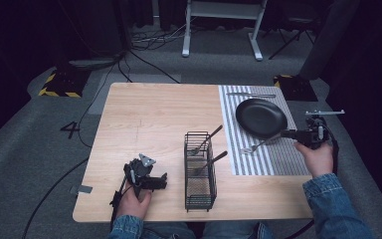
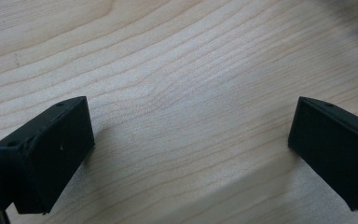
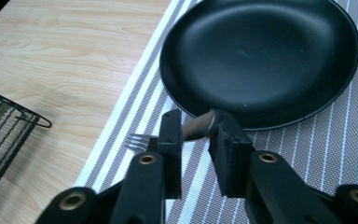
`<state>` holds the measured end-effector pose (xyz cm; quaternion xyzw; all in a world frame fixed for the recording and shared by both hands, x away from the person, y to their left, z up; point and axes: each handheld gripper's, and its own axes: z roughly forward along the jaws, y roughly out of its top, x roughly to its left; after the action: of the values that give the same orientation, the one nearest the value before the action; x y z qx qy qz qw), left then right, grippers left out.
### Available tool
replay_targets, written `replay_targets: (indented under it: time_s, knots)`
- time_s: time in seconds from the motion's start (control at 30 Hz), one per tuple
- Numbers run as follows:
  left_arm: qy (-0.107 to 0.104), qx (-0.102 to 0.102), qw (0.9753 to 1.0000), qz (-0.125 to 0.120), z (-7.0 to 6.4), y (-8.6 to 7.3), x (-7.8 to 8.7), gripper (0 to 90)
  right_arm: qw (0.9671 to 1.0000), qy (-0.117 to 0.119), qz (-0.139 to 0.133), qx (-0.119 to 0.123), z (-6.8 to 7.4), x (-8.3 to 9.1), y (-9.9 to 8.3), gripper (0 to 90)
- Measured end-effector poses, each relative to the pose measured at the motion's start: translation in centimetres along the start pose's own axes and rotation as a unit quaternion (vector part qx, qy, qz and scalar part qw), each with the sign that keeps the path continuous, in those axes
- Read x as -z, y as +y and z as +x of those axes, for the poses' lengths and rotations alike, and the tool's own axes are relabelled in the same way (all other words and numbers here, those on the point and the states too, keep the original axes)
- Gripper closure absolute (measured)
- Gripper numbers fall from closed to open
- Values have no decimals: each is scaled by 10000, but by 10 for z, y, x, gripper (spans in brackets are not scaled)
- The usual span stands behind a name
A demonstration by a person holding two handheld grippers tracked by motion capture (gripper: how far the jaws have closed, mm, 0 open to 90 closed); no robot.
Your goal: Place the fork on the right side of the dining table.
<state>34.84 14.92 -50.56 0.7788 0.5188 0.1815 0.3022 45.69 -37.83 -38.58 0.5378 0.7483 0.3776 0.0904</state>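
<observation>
1. Pinching a fork (image 3: 142, 140) by its handle, the right tool (image 3: 196, 135) sits on the striped mat (image 3: 307, 149) beside the black plate (image 3: 261, 56).
2. Left tool (image 2: 191, 144) rests spread over bare surface (image 2: 177, 56), near the wire basket (image 1: 199, 172).

From my remote seat, the one mark I can read is a dark numeral "4" (image 1: 71, 130) on the grey carpeted floor (image 1: 40, 149), just off the left edge of the light wooden table (image 1: 149, 114). I find no other lettering or brand.
</observation>
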Motion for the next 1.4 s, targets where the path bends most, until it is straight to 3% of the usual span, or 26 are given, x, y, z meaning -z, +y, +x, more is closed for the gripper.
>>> replay_targets:
  time_s: [0.57, 1.4]
  knots:
    - [1, -1, 10000, 0, 0, 0, 0, 2, 9993, -175, 312, -103, -23, -14, -2, 641]
    - [-7, 8, 10000, 1, 0, 0, 0, 2, 9976, -233, 530, -375, -47, -27, -21, 615]
